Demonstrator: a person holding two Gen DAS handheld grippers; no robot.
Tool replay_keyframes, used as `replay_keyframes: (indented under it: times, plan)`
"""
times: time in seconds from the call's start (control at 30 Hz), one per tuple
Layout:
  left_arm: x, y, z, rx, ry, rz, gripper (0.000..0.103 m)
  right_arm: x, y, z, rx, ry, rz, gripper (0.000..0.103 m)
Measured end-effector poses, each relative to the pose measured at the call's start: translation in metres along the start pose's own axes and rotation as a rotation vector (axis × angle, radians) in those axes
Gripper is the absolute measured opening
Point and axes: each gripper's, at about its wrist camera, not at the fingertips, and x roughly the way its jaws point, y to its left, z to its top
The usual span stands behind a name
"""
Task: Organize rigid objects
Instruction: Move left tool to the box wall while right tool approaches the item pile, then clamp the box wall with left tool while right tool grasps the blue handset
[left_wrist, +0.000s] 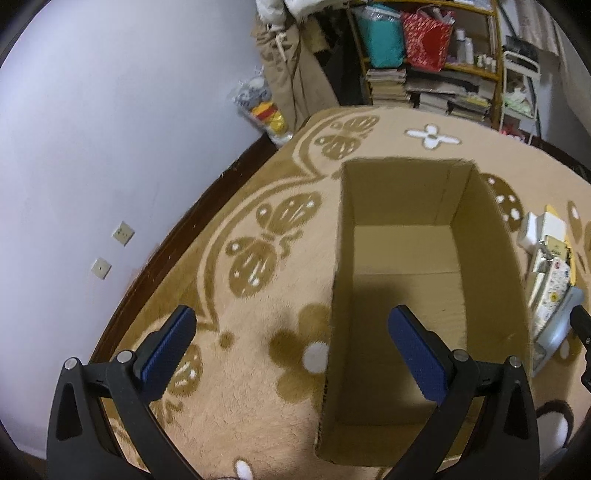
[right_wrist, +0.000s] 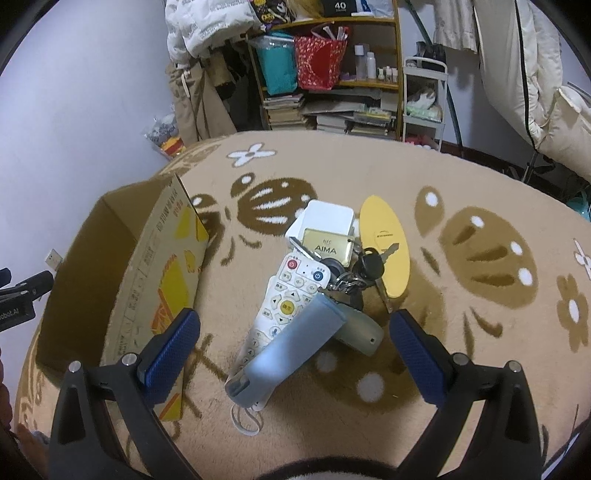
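Left wrist view: the left gripper (left_wrist: 291, 343) hangs agape over the cardboard box (left_wrist: 480, 236) on the rug (left_wrist: 240, 387). The right gripper (right_wrist: 295, 343), also spread wide, hovers above the remote (right_wrist: 284, 295), keys (right_wrist: 369, 264) and grey case (right_wrist: 295, 347).

Tan rug (left_wrist: 258, 369) with brown butterfly and white flower motifs covers the floor up to a pale wall (left_wrist: 92, 147) with two sockets (left_wrist: 123, 232). Far end: shelf (right_wrist: 397, 85) holding a teal bag (right_wrist: 277, 70), red bag (right_wrist: 319, 64), small bottles (right_wrist: 364, 61), stacked books (right_wrist: 284, 110). Beside it, possibly a stuffed toy (left_wrist: 266, 110), blurred.
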Motion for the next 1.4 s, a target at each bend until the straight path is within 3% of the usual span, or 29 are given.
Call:
replay_keyframes:
  times: [0.43, 0.57, 1.0, 1.27, 1.4]
  plan:
    - [0.039, -0.007, -0.003, 0.014, 0.102, 0.017, 0.103, 0.030, 0.003, 0.001, 0.016, 0.071, -0.005, 0.103]
    - [0.045, -0.011, -0.004, 0.038, 0.114, 0.050, 0.103, 0.035, 0.001, -0.003, 0.031, 0.093, 0.003, 0.103]
    - [0.060, -0.007, -0.006, 0.005, 0.163, 0.053, 0.102, 0.041, -0.014, -0.008, 0.128, 0.143, 0.004, 0.103]
    - [0.068, -0.010, -0.009, 0.009, 0.196, 0.018, 0.082, 0.037, -0.012, -0.013, 0.132, 0.152, -0.032, 0.093]
    - [0.071, -0.012, -0.011, 0.005, 0.215, -0.008, 0.063, 0.034, -0.013, -0.016, 0.149, 0.156, -0.016, 0.090]
